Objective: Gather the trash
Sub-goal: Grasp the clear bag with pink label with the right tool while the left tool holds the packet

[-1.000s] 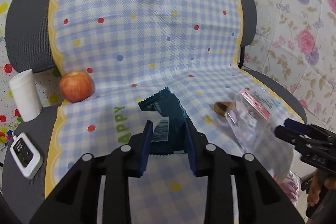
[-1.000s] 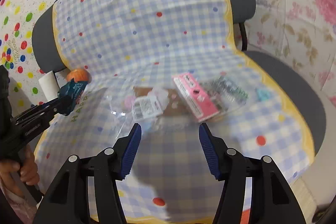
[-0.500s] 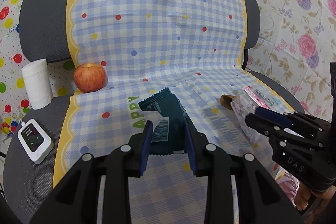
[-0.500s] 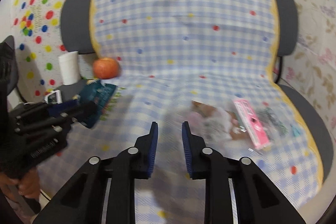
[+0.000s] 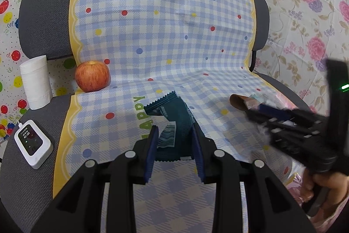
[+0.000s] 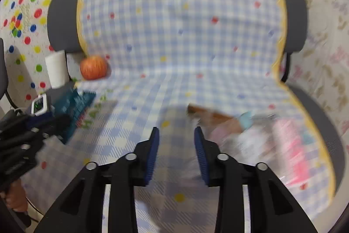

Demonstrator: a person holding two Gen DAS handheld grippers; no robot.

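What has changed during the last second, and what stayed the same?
The right gripper closed from wide to narrow beside the clear plastic trash without taking it; now its jaws are opening again, nothing between them. The left gripper stays shut on the teal wrapper. The apple has not moved.

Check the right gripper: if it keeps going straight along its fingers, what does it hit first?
Probably the checked cloth on the chair seat. The right gripper, jaws opening with nothing between them, points at bare cloth; the clear packet pile lies off to its right. The frame is blurred, so depth is uncertain.
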